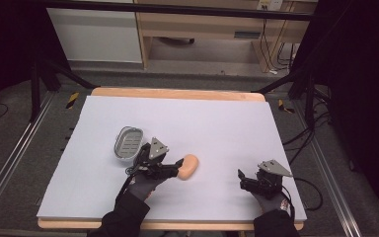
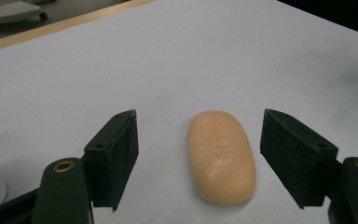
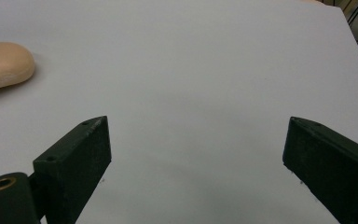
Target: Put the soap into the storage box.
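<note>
Far left on the white table sheet point(image 1: 227, 123): a grey oval soap dish point(image 1: 128, 142), slotted base, raised rim, standing empty, likely the destination for the bar.

Just right of it, the left gripper point(image 1: 175, 167) sits low, jaws spread wide, straddling the soap point(image 2: 221, 156) without touching it — lined up for a pinch across the narrow width. Soap lies flat on the sheet: peach-orange, rounded oblong, smooth and waxy, faint stamp on top. Jaw pads look matte, foam-like.

Far right, the right gripper point(image 1: 241, 176) rests near the table's near edge, jaws apart, nothing between them, apparently idle.
</note>
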A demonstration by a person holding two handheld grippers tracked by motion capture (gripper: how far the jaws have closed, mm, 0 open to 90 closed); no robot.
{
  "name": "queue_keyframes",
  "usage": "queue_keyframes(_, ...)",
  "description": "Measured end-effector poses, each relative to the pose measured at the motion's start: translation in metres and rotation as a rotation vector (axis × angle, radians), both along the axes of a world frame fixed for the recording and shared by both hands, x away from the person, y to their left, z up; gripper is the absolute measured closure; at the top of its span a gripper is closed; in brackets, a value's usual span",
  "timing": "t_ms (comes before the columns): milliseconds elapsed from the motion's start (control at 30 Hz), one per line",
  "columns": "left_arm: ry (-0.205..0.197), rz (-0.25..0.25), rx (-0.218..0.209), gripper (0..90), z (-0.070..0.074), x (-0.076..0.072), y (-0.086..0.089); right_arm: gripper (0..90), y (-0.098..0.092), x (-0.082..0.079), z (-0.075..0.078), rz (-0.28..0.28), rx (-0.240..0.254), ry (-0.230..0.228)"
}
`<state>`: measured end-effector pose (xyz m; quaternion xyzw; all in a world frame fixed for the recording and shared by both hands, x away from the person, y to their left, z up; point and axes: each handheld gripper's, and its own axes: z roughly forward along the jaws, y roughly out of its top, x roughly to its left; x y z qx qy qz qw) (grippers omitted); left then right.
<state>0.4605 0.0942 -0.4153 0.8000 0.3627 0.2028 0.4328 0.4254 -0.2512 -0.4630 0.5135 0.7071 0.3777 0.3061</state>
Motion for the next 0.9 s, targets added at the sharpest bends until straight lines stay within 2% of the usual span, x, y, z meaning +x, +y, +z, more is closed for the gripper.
queue_keyframes(300,0.031,-0.009,0.011,27.2,-0.010,0.007,-0.014,8.0,0.000,0.000,0.000,-0.001,-0.002,0.000)
queue_keyframes(500,0.051,-0.020,0.036,26.6,-0.019,0.011,-0.025,8.0,0.000,0.000,0.000,0.000,0.000,0.003)
queue_keyframes(633,0.065,-0.022,0.028,26.2,-0.023,0.012,-0.028,8.0,0.000,0.001,-0.001,0.000,-0.005,0.003)
queue_keyframes(767,0.083,-0.019,0.048,26.2,-0.030,0.015,-0.035,8.3,0.000,0.000,-0.001,0.003,-0.002,0.008)
queue_keyframes(900,0.094,-0.028,0.046,26.3,-0.034,0.016,-0.039,8.3,0.000,0.001,-0.001,0.005,-0.004,0.012)
